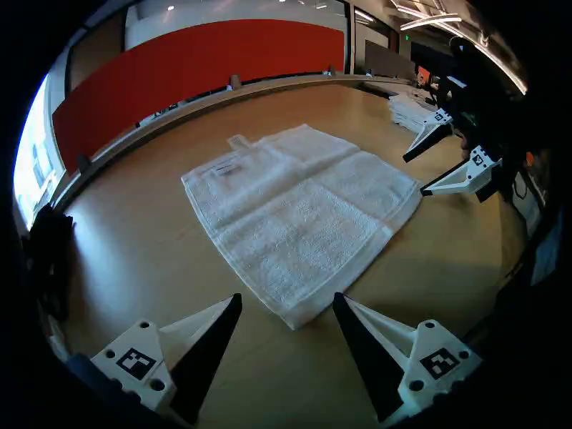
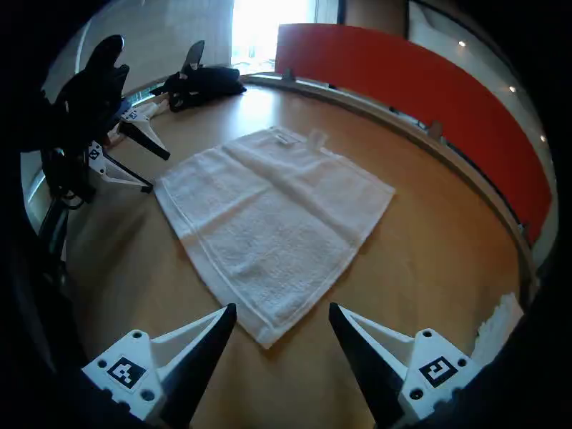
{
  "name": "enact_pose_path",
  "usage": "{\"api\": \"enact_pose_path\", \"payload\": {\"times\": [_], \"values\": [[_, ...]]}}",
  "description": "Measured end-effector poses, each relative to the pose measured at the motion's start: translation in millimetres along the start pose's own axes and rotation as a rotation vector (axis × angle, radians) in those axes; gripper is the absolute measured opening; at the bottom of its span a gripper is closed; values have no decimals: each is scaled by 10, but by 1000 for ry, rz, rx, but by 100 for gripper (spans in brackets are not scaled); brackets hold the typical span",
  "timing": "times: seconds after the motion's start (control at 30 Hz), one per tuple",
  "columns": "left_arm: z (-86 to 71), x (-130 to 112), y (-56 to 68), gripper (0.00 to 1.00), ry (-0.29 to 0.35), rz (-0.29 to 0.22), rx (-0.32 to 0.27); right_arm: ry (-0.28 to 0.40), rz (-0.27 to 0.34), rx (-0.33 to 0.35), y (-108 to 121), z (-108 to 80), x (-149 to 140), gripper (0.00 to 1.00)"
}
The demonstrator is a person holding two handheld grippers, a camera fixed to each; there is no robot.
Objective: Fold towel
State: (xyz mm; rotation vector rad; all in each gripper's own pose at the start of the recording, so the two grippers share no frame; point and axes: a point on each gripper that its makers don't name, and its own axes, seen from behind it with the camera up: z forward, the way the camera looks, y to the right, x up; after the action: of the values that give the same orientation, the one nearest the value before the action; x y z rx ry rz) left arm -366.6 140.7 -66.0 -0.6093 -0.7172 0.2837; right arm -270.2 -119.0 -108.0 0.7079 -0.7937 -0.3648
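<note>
Wood table [image 1: 143, 236] | towel [image 1: 300, 214] flat, corners reaching into left claw [image 1: 287, 296] and right claw [image 2: 282, 306] | both wide open, empty

Left gripper [image 1: 286, 296], right gripper [image 2: 281, 306] — white bodies, black pointed fingers [image 1: 207, 350], square markers [image 1: 136, 362]

A light wooden table [image 1: 136, 236] has a curved far edge with a low raised rim. Behind the rim runs a long red wall panel [image 1: 200, 64], and a bright window [image 2: 272, 21] stands at one end of it. A black bundle [image 2: 204, 80], either a bag or clothing, lies on the table near the window. A pile of white cloths [image 1: 411, 111] sits toward the table's other end. Strip lights [image 1: 429, 21] glow on the ceiling.
</note>
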Motion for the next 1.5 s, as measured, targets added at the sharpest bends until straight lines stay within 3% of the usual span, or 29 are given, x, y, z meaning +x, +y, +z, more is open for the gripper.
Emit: {"api": "enact_pose_path", "payload": {"times": [0.67, 0.97, 1.5], "values": [[80, -112, 82, 94, -43, -18, -28, -27, -14, 28, -49, 28, -108, 97], [78, -112, 69, 93, -55, -24, -23, -31, 20, 60, -97, 30, -136, 83], [82, -99, 125, 58, -74, -26, -21, -32, 12, 77, -172, 47, -119, 54]]}}
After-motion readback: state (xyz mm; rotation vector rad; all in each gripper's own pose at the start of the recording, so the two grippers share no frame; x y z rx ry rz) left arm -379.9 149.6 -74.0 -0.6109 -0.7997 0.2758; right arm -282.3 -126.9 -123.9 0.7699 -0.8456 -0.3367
